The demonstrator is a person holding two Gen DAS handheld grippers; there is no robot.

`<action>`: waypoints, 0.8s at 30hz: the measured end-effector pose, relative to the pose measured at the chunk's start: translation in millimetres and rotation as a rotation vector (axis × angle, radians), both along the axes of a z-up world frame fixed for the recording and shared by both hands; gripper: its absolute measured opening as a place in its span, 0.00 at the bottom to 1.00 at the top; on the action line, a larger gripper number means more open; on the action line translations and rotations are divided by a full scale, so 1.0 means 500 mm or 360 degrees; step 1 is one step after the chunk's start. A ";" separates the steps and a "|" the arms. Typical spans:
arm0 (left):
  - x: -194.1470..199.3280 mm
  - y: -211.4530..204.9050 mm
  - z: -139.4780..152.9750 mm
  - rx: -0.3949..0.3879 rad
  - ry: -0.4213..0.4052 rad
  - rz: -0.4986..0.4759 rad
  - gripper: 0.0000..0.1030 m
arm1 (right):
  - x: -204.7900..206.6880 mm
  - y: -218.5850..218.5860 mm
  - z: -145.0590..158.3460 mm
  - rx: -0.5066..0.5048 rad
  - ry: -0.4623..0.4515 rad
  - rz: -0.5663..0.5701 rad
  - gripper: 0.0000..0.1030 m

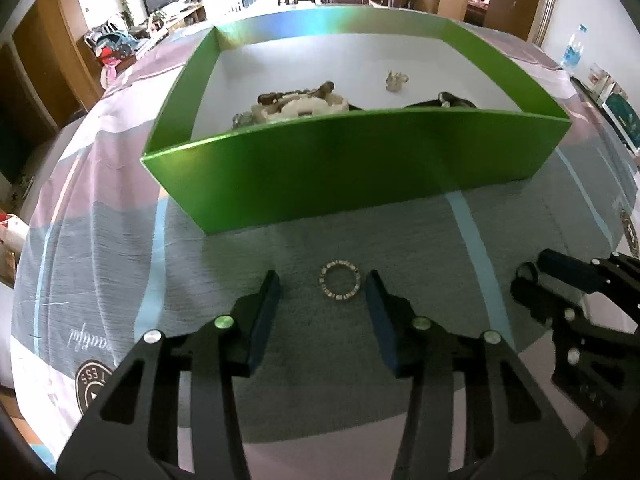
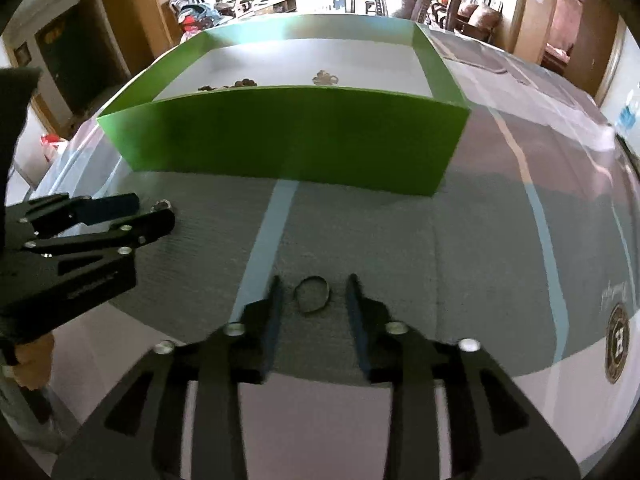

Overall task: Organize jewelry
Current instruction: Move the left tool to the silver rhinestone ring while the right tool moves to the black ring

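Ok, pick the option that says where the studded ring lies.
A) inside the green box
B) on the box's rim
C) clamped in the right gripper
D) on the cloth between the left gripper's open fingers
D: the studded ring lies flat on the cloth between the open fingers of the left gripper, short of the green box.

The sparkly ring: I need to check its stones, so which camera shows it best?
The left wrist view: the sparkly ring lies flat between the open left gripper fingers. The right wrist view shows only a sliver beside that gripper.
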State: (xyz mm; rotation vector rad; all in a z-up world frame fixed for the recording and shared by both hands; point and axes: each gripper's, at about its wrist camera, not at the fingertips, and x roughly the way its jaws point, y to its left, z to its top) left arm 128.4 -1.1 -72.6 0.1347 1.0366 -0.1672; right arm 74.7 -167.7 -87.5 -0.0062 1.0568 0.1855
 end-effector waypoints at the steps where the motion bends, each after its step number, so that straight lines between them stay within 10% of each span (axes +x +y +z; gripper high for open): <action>1: 0.000 0.000 0.000 0.0000 -0.0002 0.0002 0.45 | 0.000 0.002 0.000 -0.0004 -0.0005 -0.0002 0.42; 18: -0.004 -0.017 -0.008 0.0054 -0.0107 0.0049 0.57 | 0.001 0.020 -0.009 -0.0104 -0.0091 -0.0014 0.42; 24: -0.010 -0.019 -0.005 -0.0010 -0.0108 -0.0011 0.39 | -0.003 0.020 -0.008 -0.0102 -0.0096 -0.0030 0.42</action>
